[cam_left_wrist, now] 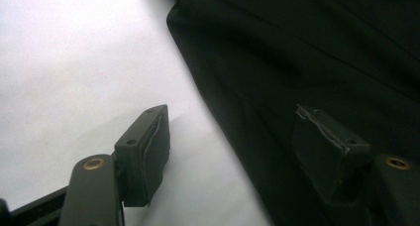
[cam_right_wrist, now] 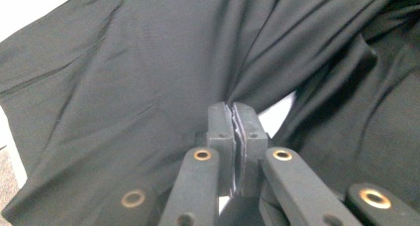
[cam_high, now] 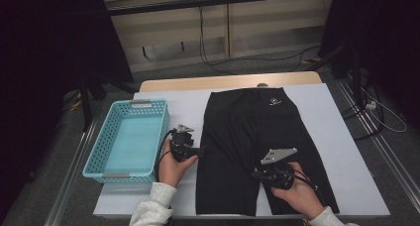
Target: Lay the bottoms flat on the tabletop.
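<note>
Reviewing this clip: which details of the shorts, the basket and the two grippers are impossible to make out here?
- Logo on the black shorts, high view: too small to read.
- Right gripper, right gripper view: jaws closed at the crotch, but whether fabric is pinched between them is hidden by the pads.
- Left gripper, left gripper view: jaws open astride the shorts' edge; contact with the cloth is unclear.
- Shorts' hems, high view: partly hidden by the person's forearms.
- Blue basket: near inner wall hidden by its rim.

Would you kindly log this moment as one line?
left gripper open at shorts edge | right gripper shut at crotch | basket beside
</note>
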`<action>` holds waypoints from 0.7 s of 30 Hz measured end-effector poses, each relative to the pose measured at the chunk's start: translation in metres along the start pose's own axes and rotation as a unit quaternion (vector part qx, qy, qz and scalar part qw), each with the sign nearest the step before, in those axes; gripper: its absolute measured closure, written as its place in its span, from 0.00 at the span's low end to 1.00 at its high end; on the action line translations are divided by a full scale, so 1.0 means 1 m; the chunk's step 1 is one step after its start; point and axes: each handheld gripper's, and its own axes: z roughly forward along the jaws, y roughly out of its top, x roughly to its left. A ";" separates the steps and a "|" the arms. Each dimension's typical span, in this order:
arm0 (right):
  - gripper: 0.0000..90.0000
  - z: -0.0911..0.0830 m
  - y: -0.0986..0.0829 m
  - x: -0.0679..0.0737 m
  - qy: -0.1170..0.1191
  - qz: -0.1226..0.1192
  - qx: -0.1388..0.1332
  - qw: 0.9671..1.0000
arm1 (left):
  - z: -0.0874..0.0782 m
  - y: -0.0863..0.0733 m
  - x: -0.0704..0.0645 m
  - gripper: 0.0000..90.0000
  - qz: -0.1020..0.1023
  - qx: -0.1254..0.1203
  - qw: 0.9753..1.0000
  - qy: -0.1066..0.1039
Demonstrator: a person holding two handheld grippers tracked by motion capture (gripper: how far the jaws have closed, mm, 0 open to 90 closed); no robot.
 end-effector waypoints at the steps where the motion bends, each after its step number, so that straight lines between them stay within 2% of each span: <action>1: 0.97 -0.001 0.000 -0.001 0.000 0.000 -0.002 1.000 | 0.000 0.000 0.000 0.35 0.002 -0.001 1.000 0.001; 6: 0.93 0.001 -0.001 -0.001 -0.002 -0.006 -0.006 1.000 | -0.002 -0.001 -0.001 0.43 0.000 0.006 1.000 0.002; 10: 0.84 -0.001 0.003 -0.001 -0.017 -0.019 -0.019 1.000 | -0.002 0.000 -0.003 0.64 0.000 0.014 1.000 -0.005; 13: 0.78 -0.005 0.007 -0.003 -0.027 -0.017 -0.038 0.999 | -0.003 0.000 -0.005 0.81 -0.005 0.025 1.000 -0.013; 15: 0.75 -0.006 0.008 -0.003 -0.035 -0.017 -0.045 0.998 | -0.003 -0.001 -0.006 0.90 -0.018 0.027 0.999 -0.025; 16: 0.74 -0.006 0.008 -0.004 -0.035 -0.018 -0.048 0.998 | -0.003 -0.001 -0.006 0.94 -0.018 0.027 0.999 -0.025; 17: 0.73 -0.006 0.008 -0.004 -0.034 -0.018 -0.050 0.998 | -0.002 -0.001 -0.006 0.98 -0.029 0.031 0.998 -0.035; 21: 0.72 -0.007 0.008 -0.005 -0.038 -0.019 -0.053 0.998 | -0.007 -0.001 -0.003 0.99 -0.035 0.037 0.998 -0.025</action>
